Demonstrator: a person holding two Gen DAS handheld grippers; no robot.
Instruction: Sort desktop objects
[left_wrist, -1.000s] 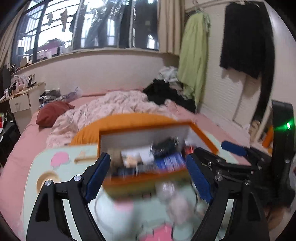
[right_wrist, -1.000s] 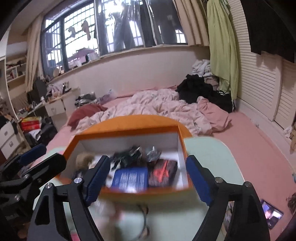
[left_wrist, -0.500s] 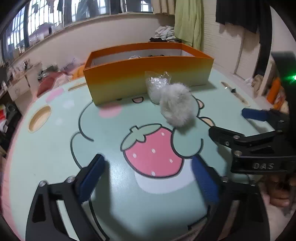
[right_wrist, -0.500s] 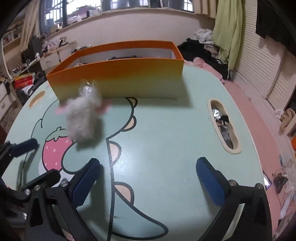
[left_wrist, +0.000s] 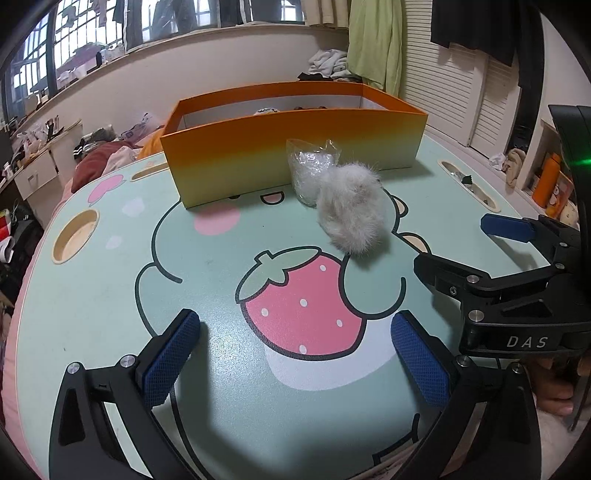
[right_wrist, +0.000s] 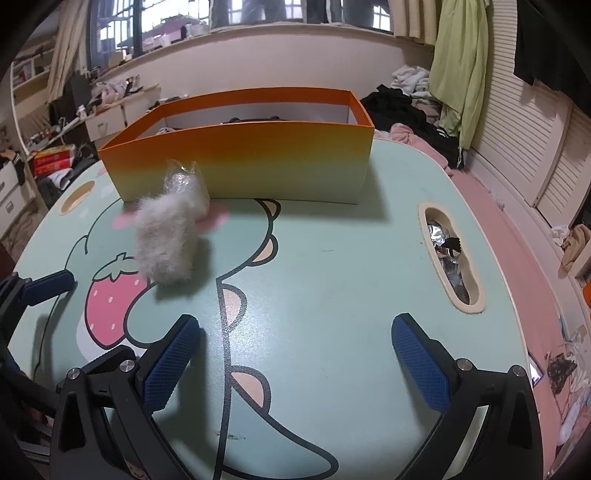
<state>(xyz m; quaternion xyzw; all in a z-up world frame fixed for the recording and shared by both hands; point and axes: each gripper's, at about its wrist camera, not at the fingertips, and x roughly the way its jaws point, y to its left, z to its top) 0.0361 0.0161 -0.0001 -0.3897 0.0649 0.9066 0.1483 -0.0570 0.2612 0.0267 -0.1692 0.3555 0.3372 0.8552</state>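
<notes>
Two empty, wide-open grippers, left (left_wrist: 293, 354) and right (right_wrist: 295, 356), hover at the table's (right_wrist: 332, 266) near edge; a grey fur pompom (left_wrist: 351, 210) (touching a clear bag (left_wrist: 310, 170)) sits before the orange box (left_wrist: 291, 147).

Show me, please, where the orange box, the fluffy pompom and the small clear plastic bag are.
orange box (left_wrist: 295, 162), left wrist view, front wall.
fluffy pompom (left_wrist: 351, 210), left wrist view, middle of the fur.
clear plastic bag (left_wrist: 308, 171), left wrist view, its crinkled body.

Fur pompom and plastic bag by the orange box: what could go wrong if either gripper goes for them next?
1. The fur pompom touches the clear plastic bag; closing on one could drag the other.
2. The bag sits against the orange box, so a finger might nudge the box.
3. Both open grippers, left gripper and right gripper, are close together and could collide.
</notes>
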